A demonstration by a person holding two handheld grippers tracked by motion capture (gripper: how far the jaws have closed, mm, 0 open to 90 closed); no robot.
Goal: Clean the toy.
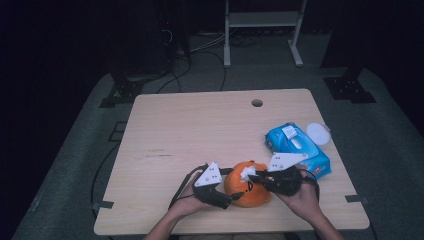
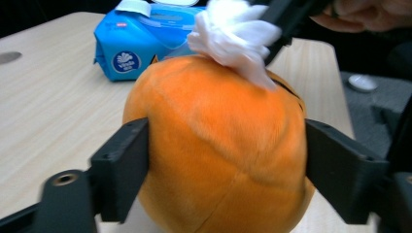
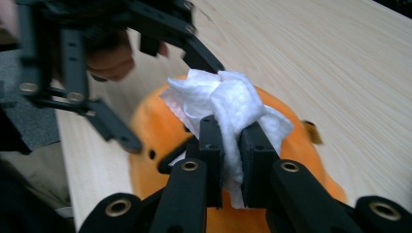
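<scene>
**Wipe pressed on orange plush, both grippers engaged**

Landmark = orange plush ball [image 1: 248, 190], sitting near the front edge of the wooden surface [image 1: 190, 130], roughly centre-right, between the person's two hands.

Left gripper [image 1: 220, 192]: just left of the plush. In the left gripper view its two fingers [image 2: 121, 177] sit on either flank of the plush [image 2: 218, 145], one per side, both in contact with the fabric. Spread fairly wide, holding the plush around its middle. Plush sits upright on the surface.

Right gripper [image 1: 257, 176]: just right of the plush, tips reaching over its top. Fingers [image 3: 211, 145] pinched narrow on a crumpled white wipe [image 3: 228, 104]; the wad bulges out above the fingers and a bit trails below between them. Wipe touches the top of the plush [image 3: 160, 131]. From the left gripper view the same wipe [image 2: 235, 36] sits on the plush's crown, with the right gripper's dark fingers coming in from the upper right.

Blue wipe pack [image 1: 297, 150]: behind and to the right of the plush, near but apart from it. Lid flap on top looks lifted. Same pack shows behind the plush in the left gripper view [image 2: 138, 46].

White round lid or disc [image 1: 318, 133]: beyond the pack, further from the plush, at the right edge of the surface.

Small round hole in the surface [image 1: 257, 103]: well behind the plush, near the far edge.

Room dark around the surface; cables and a metal frame on the floor beyond.
</scene>
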